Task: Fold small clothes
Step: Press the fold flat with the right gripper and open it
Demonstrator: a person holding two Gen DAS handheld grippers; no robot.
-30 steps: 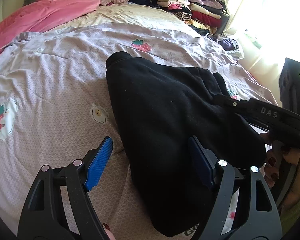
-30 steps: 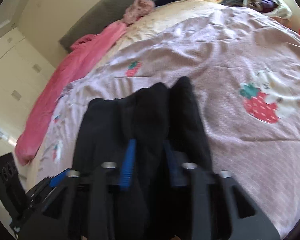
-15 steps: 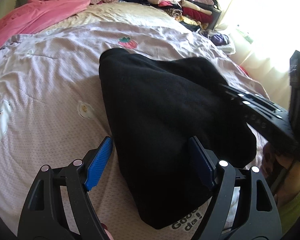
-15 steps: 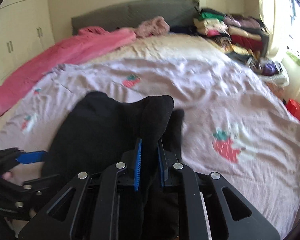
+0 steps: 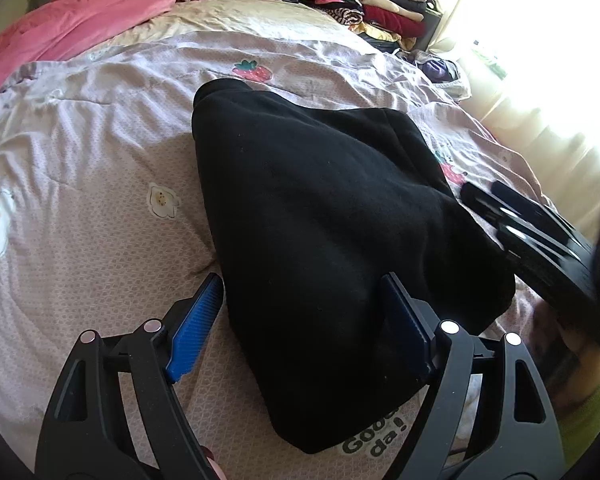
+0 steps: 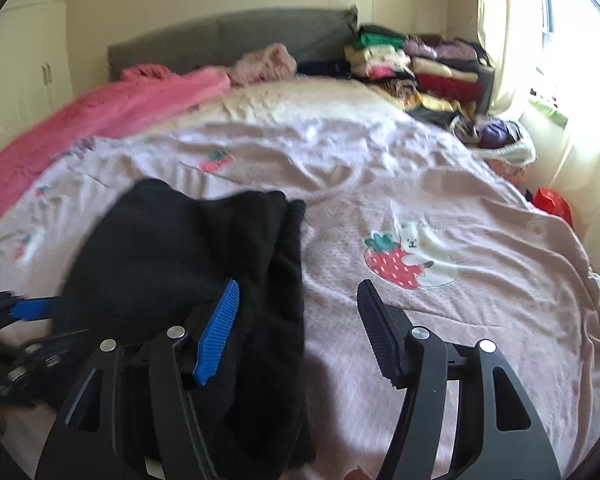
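Currently the right hand-held gripper point(image 6: 298, 330) has just been opening, jaws spread, nothing pinched: the black garment point(image 6: 188, 264) runs under its blue left pad, bare quilt point(image 6: 440, 208) under the gap. The left hand-held gripper point(image 5: 300, 320) is spread wide too, straddling the garment's near end, pads not squeezing it. In the left wrist view the garment lies folded in the middle of the bed, right gripper at 3 o'clock off its edge. Pink blanket point(image 5: 80, 24) at 11 o'clock, folded clothes stack point(image 5: 364, 0) at 1 o'clock, bright window point(image 6: 572, 20) past it.
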